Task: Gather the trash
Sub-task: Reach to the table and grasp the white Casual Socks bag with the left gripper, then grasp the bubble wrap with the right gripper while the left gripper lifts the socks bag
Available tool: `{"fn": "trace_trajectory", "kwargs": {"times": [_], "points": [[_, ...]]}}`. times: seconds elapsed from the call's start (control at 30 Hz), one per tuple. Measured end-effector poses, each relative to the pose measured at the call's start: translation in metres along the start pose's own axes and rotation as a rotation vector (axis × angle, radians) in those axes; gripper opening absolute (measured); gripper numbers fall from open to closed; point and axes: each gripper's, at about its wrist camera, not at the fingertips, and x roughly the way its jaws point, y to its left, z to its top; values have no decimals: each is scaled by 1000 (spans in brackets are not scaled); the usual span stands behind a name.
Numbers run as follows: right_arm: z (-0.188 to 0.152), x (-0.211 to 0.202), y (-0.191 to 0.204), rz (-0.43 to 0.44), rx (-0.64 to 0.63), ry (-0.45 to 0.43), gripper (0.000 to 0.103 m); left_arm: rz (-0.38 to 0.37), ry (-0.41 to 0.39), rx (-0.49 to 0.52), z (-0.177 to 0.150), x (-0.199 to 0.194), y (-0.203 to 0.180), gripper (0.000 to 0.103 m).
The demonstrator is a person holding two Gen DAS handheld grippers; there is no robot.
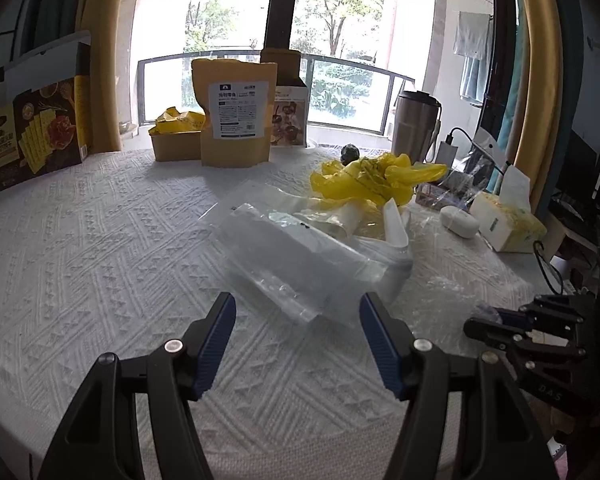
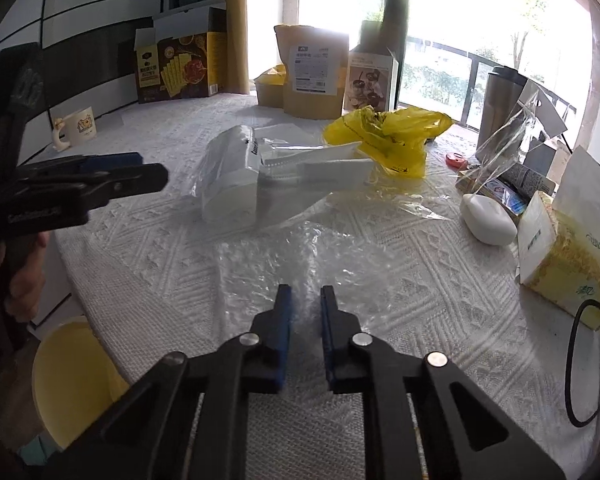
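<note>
A clear plastic bag (image 1: pixel 296 256) lies on the white tablecloth (image 1: pixel 100 240), with white wrappers (image 2: pixel 324 168) and a crumpled yellow plastic bag (image 1: pixel 376 176) behind it. My left gripper (image 1: pixel 298 306) is open, its jaws wide apart just in front of the clear bag's near edge. A sheet of bubble wrap (image 2: pixel 300 264) lies nearer the table's front. My right gripper (image 2: pixel 306 294) hovers over the bubble wrap with its jaws a narrow gap apart, holding nothing. The right gripper also shows in the left wrist view (image 1: pixel 480 320), and the left gripper shows in the right wrist view (image 2: pixel 148 176).
Cracker box (image 1: pixel 36 132), brown pouch (image 1: pixel 236 112) and small cartons stand at the back. A steel tumbler (image 1: pixel 414 124), a tissue pack (image 2: pixel 568 256), a white case (image 2: pixel 488 220) and a cable (image 2: pixel 588 360) are on the right. A mug (image 2: pixel 80 126) is far left. A yellow bin (image 2: pixel 76 376) sits below the table edge.
</note>
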Motion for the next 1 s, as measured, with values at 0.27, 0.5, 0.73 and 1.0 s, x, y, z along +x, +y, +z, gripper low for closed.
{"fn": "trace_trajectory", "kwargs": {"times": [0.27, 0.5, 0.73, 1.0], "points": [[7, -31, -37, -30, 106, -107, 10, 57, 54, -17, 29, 43, -9, 74], [7, -39, -57, -44, 145, -127, 10, 91, 179, -90, 30, 81, -1, 77], [1, -43, -59, -32, 163, -135, 10, 114, 200, -28, 24, 78, -7, 31], [-1, -57, -55, -27, 164, -154, 10, 100, 140, -23, 18, 49, -15, 6]]}}
